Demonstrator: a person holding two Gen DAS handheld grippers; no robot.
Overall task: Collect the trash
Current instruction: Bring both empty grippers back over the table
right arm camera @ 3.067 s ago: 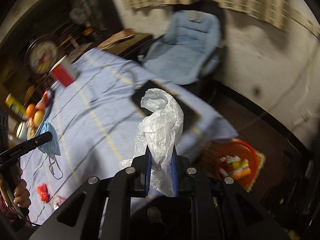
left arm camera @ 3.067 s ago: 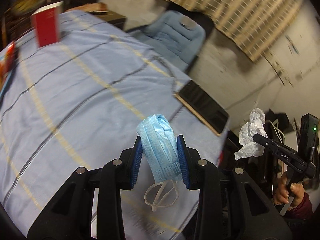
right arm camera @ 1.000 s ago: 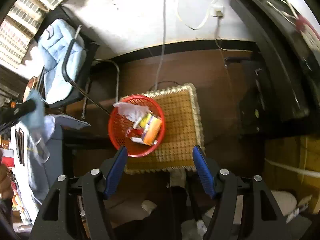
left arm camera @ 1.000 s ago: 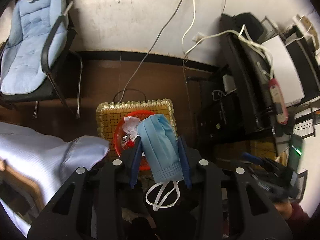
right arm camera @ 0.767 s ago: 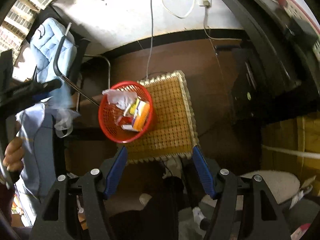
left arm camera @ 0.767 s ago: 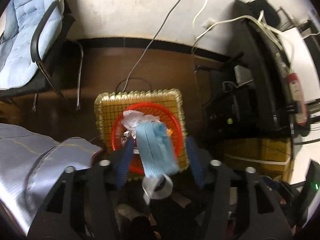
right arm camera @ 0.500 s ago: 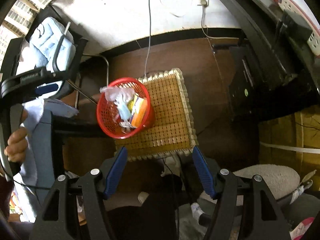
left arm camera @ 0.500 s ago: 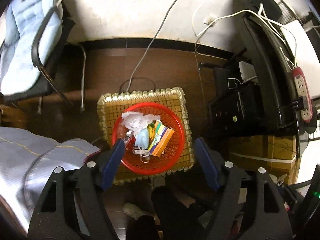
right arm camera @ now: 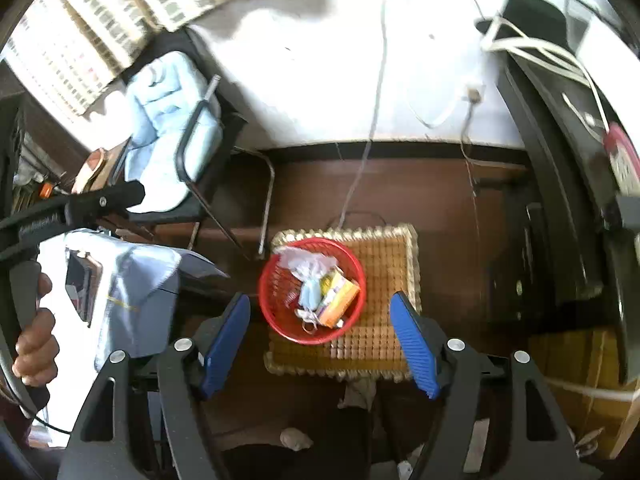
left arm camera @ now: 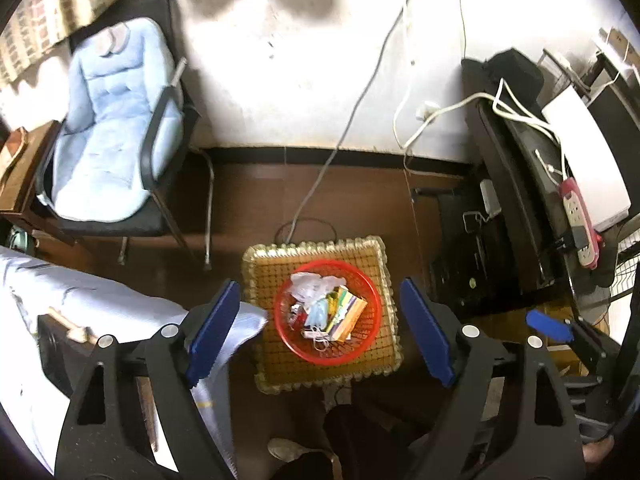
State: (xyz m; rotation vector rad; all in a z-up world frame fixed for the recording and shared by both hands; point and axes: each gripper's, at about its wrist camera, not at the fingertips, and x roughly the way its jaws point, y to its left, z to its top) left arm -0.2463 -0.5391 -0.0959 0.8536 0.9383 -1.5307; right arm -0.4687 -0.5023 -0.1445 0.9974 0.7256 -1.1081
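Observation:
A red mesh basket (left arm camera: 366, 344) (right arm camera: 272, 308) stands on a woven yellow mat (left arm camera: 384, 260) (right arm camera: 384, 268) on the floor below. Inside it lie the blue face mask (left arm camera: 316, 314) (right arm camera: 311, 294), the crumpled white plastic bag (left arm camera: 310, 284) (right arm camera: 304, 262) and an orange and yellow carton (left arm camera: 346, 314) (right arm camera: 340, 294). My left gripper (left arm camera: 320, 330) hangs high above the basket, jaws opening wide with nothing between them. My right gripper (right arm camera: 320, 340) is also above it, jaws opening and empty. In the right wrist view the left gripper (right arm camera: 84, 204) shows at the left, held by a hand (right arm camera: 34, 340).
A chair with a pale blue cushion (left arm camera: 108, 128) (right arm camera: 168, 112) stands at the left by the white wall. The corner of a table with a blue cloth (left arm camera: 100, 316) (right arm camera: 132, 280) juts in beside the basket. Black furniture with cables and a power strip (left arm camera: 576, 220) fills the right.
The left gripper opened and dropped the blue mask into the red basket. Both grippers have since risen, so the basket looks smaller and more of the wall and chair shows.

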